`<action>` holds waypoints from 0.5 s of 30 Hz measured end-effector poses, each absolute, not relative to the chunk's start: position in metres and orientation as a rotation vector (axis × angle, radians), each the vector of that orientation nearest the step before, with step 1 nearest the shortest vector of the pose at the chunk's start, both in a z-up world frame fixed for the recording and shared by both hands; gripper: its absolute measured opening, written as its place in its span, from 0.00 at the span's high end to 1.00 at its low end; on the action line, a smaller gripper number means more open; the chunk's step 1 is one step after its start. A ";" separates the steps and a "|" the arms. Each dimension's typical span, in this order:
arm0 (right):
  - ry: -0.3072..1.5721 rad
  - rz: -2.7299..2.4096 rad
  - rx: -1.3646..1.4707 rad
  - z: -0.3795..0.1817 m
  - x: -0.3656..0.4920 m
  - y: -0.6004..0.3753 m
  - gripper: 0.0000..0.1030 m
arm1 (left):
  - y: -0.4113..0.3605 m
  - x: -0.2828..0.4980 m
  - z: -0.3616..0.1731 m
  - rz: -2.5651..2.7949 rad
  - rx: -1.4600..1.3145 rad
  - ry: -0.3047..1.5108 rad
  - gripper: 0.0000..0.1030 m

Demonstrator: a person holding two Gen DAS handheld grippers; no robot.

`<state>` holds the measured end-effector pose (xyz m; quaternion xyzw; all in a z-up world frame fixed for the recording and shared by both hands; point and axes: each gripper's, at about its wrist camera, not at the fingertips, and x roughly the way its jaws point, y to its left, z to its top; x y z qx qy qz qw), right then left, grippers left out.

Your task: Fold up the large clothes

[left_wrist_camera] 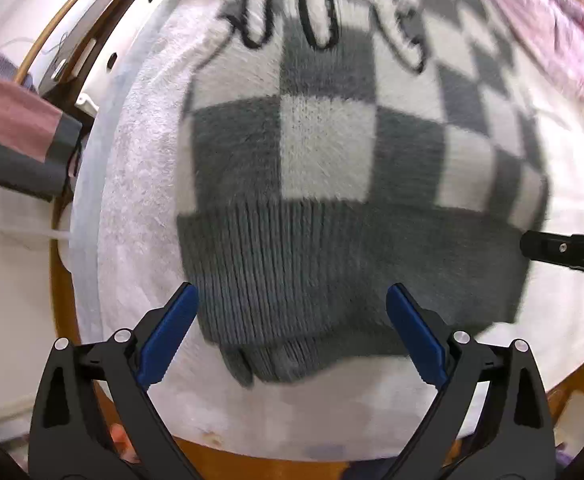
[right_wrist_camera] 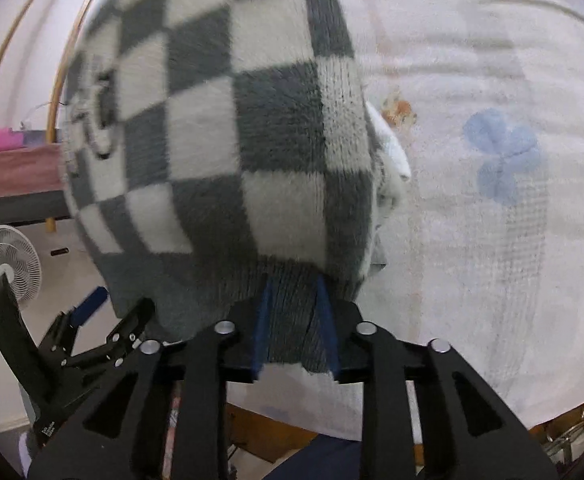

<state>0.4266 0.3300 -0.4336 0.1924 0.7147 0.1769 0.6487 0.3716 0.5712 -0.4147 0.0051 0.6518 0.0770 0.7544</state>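
Note:
A grey-and-white checkered knit sweater (left_wrist_camera: 327, 152) with a grey ribbed hem lies on a white towel-covered table (left_wrist_camera: 140, 184). My left gripper (left_wrist_camera: 292, 300) is open, its blue pads either side of the hem and just above it. My right gripper (right_wrist_camera: 293, 300) is shut on the sweater's ribbed hem (right_wrist_camera: 292, 320) and lifts that edge, so the checkered cloth (right_wrist_camera: 228, 128) hangs up in front of the camera. The right gripper's black tip also shows in the left wrist view (left_wrist_camera: 563, 250) at the hem's right end. The left gripper shows in the right wrist view (right_wrist_camera: 104, 320).
The white towel (right_wrist_camera: 491, 200) has a blue flower print (right_wrist_camera: 503, 156). A wooden table edge (left_wrist_camera: 64, 300) runs on the left. Pink and grey cloth (left_wrist_camera: 16, 136) lies off the table's left. A white fan (right_wrist_camera: 6, 264) stands on the floor. Pink fabric (left_wrist_camera: 531, 20) lies at the far right.

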 end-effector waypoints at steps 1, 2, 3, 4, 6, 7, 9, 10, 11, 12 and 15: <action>1.604 0.403 0.418 -0.423 0.425 0.327 0.60 | 0.571 0.370 -0.405 0.168 -0.015 1.408 0.08; 1.574 0.403 0.386 -0.408 0.422 0.322 0.57 | 0.570 0.369 -0.397 0.166 -0.040 1.395 0.08; 1.554 0.401 0.361 -0.398 0.419 0.319 0.54 | 0.568 0.369 -0.383 0.167 -0.074 1.379 0.08; 1.530 0.395 0.328 -0.385 0.416 0.315 0.51 | 0.565 0.368 -0.371 0.164 -0.101 1.368 0.08; 1.483 0.374 0.265 -0.356 0.407 0.306 0.42 | 0.558 0.367 -0.348 0.141 -0.147 1.342 0.08; 1.462 0.368 0.247 -0.341 0.402 0.301 0.36 | 0.550 0.366 -0.332 0.127 -0.164 1.321 0.08; 1.425 0.365 0.232 -0.317 0.394 0.291 0.33 | 0.537 0.366 -0.309 0.102 -0.173 1.284 0.08; 1.398 0.354 0.219 -0.303 0.389 0.284 0.30 | 0.526 0.366 -0.296 0.081 -0.168 1.259 0.08; 1.377 0.343 0.211 -0.297 0.384 0.280 0.25 | 0.515 0.365 -0.285 0.059 -0.158 1.241 0.08; 1.346 0.325 0.201 -0.284 0.379 0.272 0.21 | 0.505 0.363 -0.277 0.046 -0.146 1.231 0.08; 1.279 0.293 0.207 -0.256 0.366 0.248 0.15 | 0.473 0.357 -0.250 0.009 -0.121 1.199 0.08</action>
